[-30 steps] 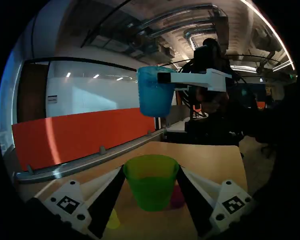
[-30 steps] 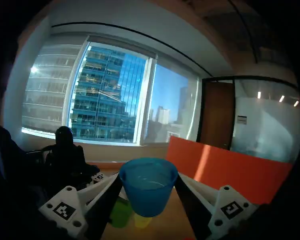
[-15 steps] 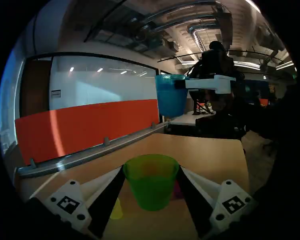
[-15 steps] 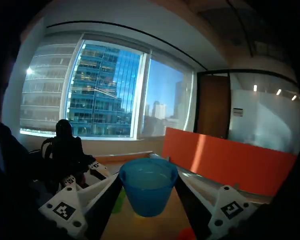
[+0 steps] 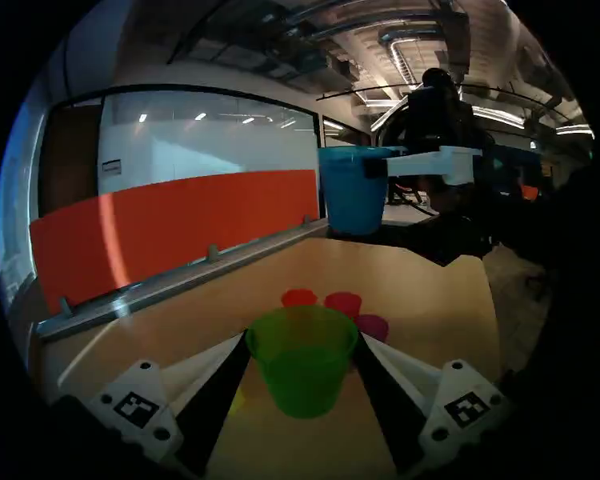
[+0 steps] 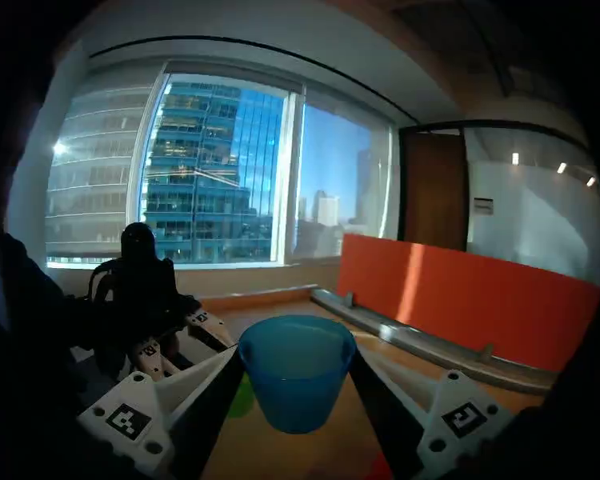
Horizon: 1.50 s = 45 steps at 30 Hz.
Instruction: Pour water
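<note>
L fingers (image 5: 217, 390) closed on green cup (image 5: 302, 364), R fingers (image 6: 214, 398) closed on blue cup (image 6: 296, 374), both upright.

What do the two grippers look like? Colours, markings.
Left gripper and right gripper match: white plastic fingers with black inner faces, and a square black-and-white tag near each finger's base.

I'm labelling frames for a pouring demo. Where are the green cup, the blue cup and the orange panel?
green cup (image 5: 302, 380), left gripper view, front of its wall.
blue cup (image 6: 297, 392), right gripper view, front of its wall.
orange panel (image 5: 180, 224), left gripper view, its middle.
</note>
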### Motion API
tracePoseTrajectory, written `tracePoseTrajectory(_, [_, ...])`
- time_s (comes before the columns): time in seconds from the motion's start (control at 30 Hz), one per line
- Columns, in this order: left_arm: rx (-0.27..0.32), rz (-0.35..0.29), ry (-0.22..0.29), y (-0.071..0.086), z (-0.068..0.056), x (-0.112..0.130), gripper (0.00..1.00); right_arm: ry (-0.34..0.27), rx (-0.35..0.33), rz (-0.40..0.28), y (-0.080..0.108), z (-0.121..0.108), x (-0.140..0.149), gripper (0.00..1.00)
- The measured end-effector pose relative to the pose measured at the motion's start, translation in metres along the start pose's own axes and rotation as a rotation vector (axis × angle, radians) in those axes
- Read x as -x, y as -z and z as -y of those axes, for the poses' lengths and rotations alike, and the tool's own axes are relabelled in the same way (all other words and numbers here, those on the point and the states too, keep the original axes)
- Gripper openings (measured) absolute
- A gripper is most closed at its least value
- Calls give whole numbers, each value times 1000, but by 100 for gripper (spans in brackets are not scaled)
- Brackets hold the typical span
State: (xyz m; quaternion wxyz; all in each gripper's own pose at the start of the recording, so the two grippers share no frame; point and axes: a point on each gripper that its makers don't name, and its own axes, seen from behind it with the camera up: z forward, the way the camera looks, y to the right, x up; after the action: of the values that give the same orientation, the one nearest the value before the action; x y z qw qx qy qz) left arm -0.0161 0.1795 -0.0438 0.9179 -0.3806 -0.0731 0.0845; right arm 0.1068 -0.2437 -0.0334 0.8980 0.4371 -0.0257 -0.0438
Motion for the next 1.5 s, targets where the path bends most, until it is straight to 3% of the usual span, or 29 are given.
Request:
tracePoseTrajectory(0.4, [17,121,-12,-7,-1,38,88,-2,-63,72,-13,20,40,91])
tracePoseTrajectory(0.73, [15,209,-17,-8,6,67,88,-28,-112,149,-18,29,77,91])
tracePoseTrajectory(1.5, [13,305,-14,-8,13,103,88,-2,-208,320,-24,54,146,92])
